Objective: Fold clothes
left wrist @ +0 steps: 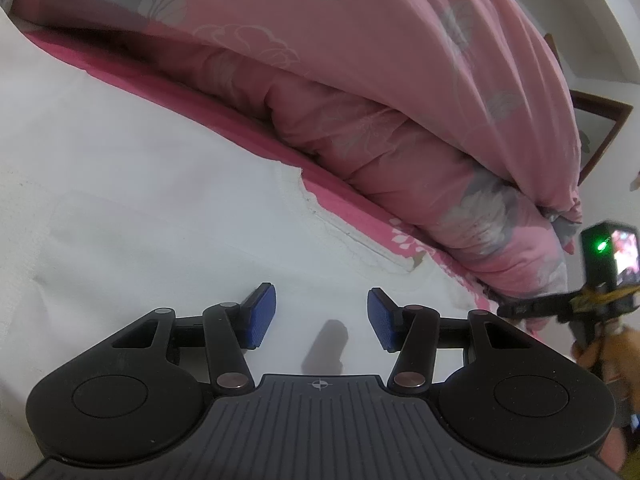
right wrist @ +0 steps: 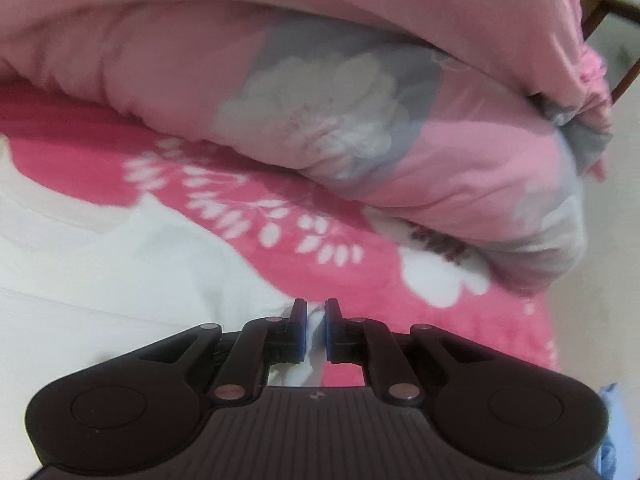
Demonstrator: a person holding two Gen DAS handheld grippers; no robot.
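In the left wrist view, the left gripper (left wrist: 321, 318) hung just above a white T-shirt (left wrist: 120, 184) spread flat on the bed. Its blue-padded fingers (left wrist: 260, 316) stood apart with nothing between them. Only bare white cloth and a small dark shadow lay below the gap. The shirt's ribbed neckline (left wrist: 316, 208) lay at the edge nearest a rolled pink floral quilt (left wrist: 380, 80), which was bunched along the far side of the bed, probably pushed there to leave room for folding. A strip of the deep pink bedsheet (left wrist: 224, 120) showed between shirt and quilt. At the right edge the other gripper's camera block (left wrist: 610, 256) showed a green light and a small lit screen, with part of the person's hand (left wrist: 588, 354) below it. I judged the left gripper to be waiting over the shirt's body, ready to pin it or take a second corner.

In the right wrist view, which was somewhat blurred, the right gripper (right wrist: 316, 330) sat at the shirt's (right wrist: 100, 280) edge where it met the pink bedsheet (right wrist: 360, 216) printed with white leaves. Its fingers (right wrist: 298, 332) were closed almost together, pinching a thin fold of white cloth. That grip on the hem looked meant for lifting the side over.

No brand, label or readable writing showed in either view. Each gripper body carried only a small crosshair mark.
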